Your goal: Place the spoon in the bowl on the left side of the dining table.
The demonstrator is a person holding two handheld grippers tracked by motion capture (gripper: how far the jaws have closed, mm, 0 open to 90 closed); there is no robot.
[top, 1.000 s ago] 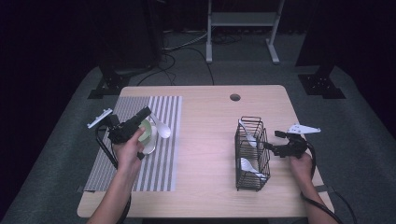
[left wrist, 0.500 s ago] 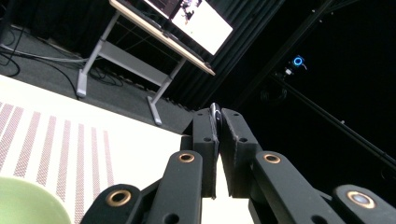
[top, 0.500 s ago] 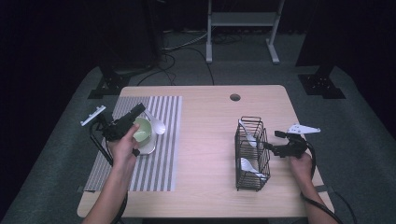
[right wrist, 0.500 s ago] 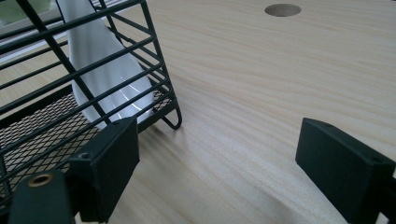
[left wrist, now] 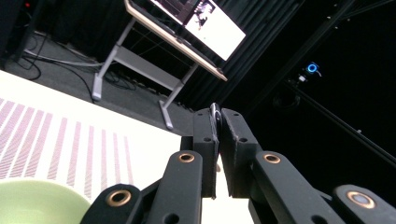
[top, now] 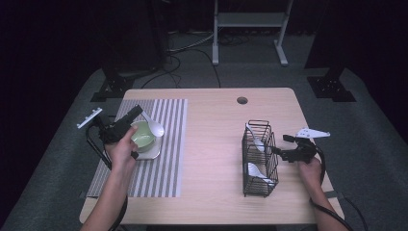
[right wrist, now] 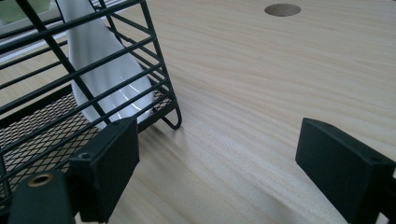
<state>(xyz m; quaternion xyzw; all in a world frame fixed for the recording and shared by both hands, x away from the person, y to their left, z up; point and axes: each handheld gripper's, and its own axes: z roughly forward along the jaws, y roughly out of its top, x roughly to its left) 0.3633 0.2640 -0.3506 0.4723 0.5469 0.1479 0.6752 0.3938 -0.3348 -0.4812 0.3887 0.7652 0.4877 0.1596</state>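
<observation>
My left gripper (top: 138, 112) hangs over the striped mat, shut on the handle of a white spoon (top: 155, 128) whose bowl hangs beside a green bowl (top: 142, 136) standing on a white plate (top: 148, 153). In the left gripper view the jaws (left wrist: 217, 135) pinch a thin spoon edge (left wrist: 214, 111), and the green bowl (left wrist: 37, 203) lies below. My right gripper (top: 280, 152) is open just right of a black wire basket (top: 260, 159) that holds two white spoons (top: 254, 172). In the right gripper view the gripper (right wrist: 224, 172) is open over bare wood, with the basket (right wrist: 70, 93) and a spoon (right wrist: 102, 60) at left.
A grey striped placemat (top: 163, 163) covers the left part of the wooden table (top: 211, 144). A round cable hole (top: 242, 100) sits near the far edge. Behind the table stand a metal frame (top: 245, 19), loose cables on the floor and a lit screen (left wrist: 219, 28).
My left gripper has moved left and a little away from me, carrying the white spoon with it across the bowl. The right gripper and the basket have stayed put.
</observation>
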